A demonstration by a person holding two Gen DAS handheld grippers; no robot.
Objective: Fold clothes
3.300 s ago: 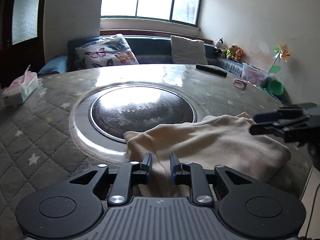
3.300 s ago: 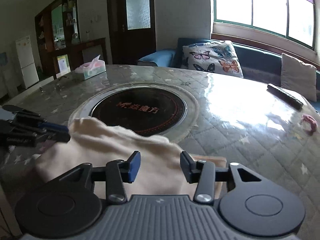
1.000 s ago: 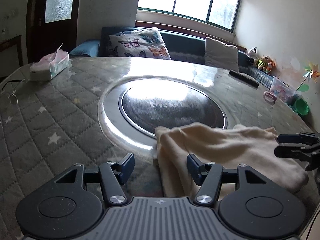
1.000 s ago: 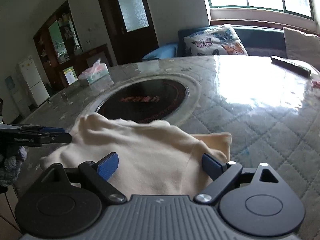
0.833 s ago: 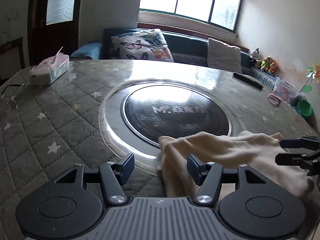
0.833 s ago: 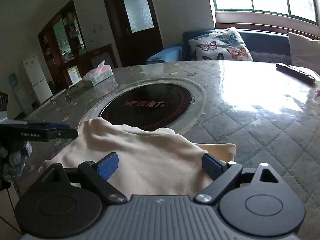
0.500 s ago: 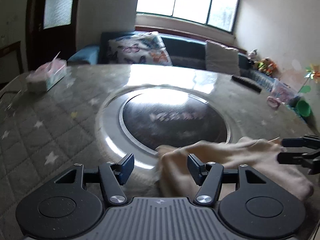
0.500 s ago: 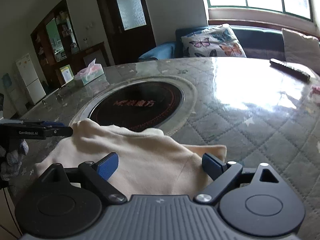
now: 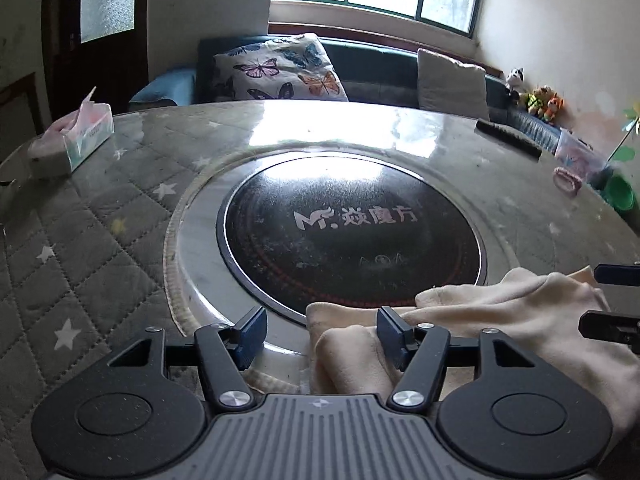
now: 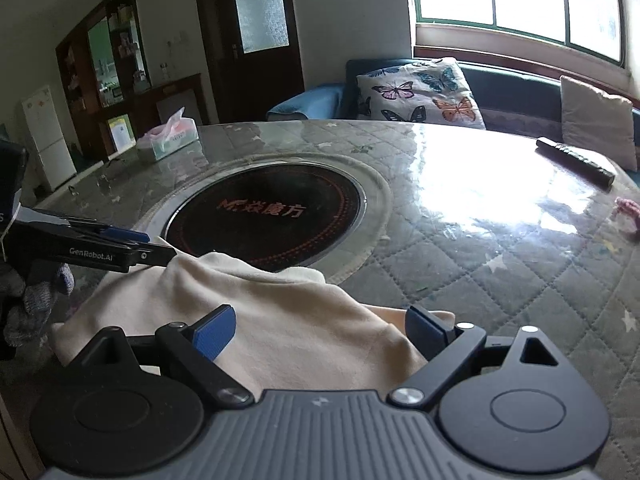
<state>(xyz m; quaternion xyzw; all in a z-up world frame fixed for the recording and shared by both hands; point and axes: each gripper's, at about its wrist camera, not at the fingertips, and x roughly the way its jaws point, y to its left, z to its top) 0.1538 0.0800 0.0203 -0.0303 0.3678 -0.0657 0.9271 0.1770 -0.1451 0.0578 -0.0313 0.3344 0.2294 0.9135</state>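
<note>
Both of my claws stand apart with nothing clamped: a moment ago the left gripper point(image 9: 318, 330) was pinched on the cream garment point(image 10: 256, 320), and now its jaws gape over the cloth's left corner, while the right gripper point(image 10: 320, 330) is spread wide above the bundle. I judge one fold finished, the next grab pending. Cloth lies bunched at the table's point(image 9: 100, 248) near edge, its far hem overlapping the dark hotplate point(image 9: 352, 232), softly rumpled, edges uneven.

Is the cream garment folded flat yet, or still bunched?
Still bunched: the cream garment lies in a rumpled heap with rolled edges on the table, neither gripper clamping it.
</note>
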